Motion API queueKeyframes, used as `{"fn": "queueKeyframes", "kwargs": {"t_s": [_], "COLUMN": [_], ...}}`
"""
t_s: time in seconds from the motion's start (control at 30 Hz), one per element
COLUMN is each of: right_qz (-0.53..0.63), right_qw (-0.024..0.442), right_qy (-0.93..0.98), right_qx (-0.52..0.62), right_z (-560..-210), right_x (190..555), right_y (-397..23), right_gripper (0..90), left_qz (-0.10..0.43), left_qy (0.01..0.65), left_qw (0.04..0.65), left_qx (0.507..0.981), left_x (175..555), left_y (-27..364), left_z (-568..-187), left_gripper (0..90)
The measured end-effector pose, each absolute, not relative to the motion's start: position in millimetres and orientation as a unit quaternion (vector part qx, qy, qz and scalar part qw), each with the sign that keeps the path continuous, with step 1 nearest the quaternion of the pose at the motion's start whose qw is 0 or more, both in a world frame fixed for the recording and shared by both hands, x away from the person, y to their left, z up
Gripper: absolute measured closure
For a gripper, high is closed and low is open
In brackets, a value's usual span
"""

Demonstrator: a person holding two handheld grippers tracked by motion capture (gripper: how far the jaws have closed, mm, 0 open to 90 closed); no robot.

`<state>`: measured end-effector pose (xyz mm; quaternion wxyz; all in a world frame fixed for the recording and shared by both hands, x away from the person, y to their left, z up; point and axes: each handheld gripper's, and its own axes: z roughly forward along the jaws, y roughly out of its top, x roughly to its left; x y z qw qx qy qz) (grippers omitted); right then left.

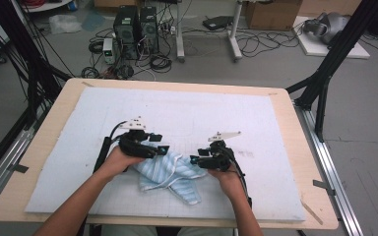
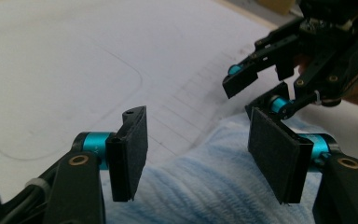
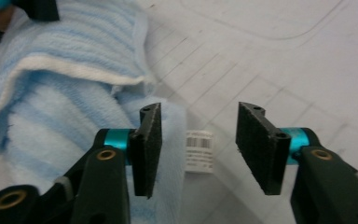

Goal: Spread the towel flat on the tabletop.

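A crumpled blue-and-white striped towel (image 1: 170, 177) lies on the front middle of the white mat (image 1: 202, 108). My left gripper (image 1: 161, 147) sits at the towel's upper left edge. In the left gripper view its jaws (image 2: 198, 149) stand open, with the towel (image 2: 205, 186) under and just past them and nothing pinched. My right gripper (image 1: 195, 160) is at the towel's upper right edge, and it faces the left one (image 2: 256, 86). In the right gripper view its jaws (image 3: 198, 140) are open. The towel (image 3: 65, 116) lies by the left pad, and a white barcode label (image 3: 199, 150) lies between the pads, untouched.
The mat covers a wooden table (image 1: 305, 147) whose edges are bare. Faint pencil grid lines and a rounded outline mark the mat (image 2: 98, 70). Computer towers (image 1: 135, 27), cables and boxes stand on the floor beyond the table. Black frame legs (image 1: 325, 73) rise at both sides.
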<state>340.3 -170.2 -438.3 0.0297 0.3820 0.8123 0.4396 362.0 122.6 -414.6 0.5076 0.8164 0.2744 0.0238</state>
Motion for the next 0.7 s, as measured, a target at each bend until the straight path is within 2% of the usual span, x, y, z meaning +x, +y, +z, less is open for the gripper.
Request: {"fn": "queueKeyframes", "kwargs": {"t_s": [0.03,0.07,0.13,0.17,0.2,0.23,0.47,0.6,0.7], "right_qz": [0.439,0.430,0.426,0.426,0.426,0.433,0.435,0.430,0.431], "right_qw": [0.016,0.000,-0.004,-0.004,-0.004,-0.001,0.002,0.008,0.029], "right_qy": [0.814,0.826,0.833,0.833,0.833,0.831,0.833,0.837,0.835], "right_qx": [0.380,0.364,0.354,0.354,0.352,0.350,0.342,0.339,0.341], "right_z": [-440,-442,-443,-443,-443,-442,-443,-442,-438], "right_x": [340,339,337,337,337,336,330,325,318], "right_y": [-169,-165,-163,-163,-163,-166,-173,-176,-186], "right_gripper": [60.5,72.5,76.7,76.7,80.0,85.4,87.1,87.2,87.2], "left_qz": [0.022,0.022,0.020,0.024,0.027,0.034,0.064,0.106,0.126], "left_qy": [0.272,0.268,0.256,0.247,0.243,0.237,0.271,0.307,0.330], "left_qw": [0.495,0.484,0.470,0.466,0.464,0.464,0.545,0.575,0.589], "left_qx": [0.825,0.833,0.844,0.849,0.851,0.853,0.791,0.751,0.727], "left_x": [362,362,361,361,360,360,366,371,373], "left_y": [119,116,114,113,113,114,144,177,204], "left_z": [-418,-421,-425,-426,-426,-425,-407,-395,-388], "left_gripper": [37.7,42.6,56.3,56.3,65.6,80.5,85.0,85.0,85.0]}}
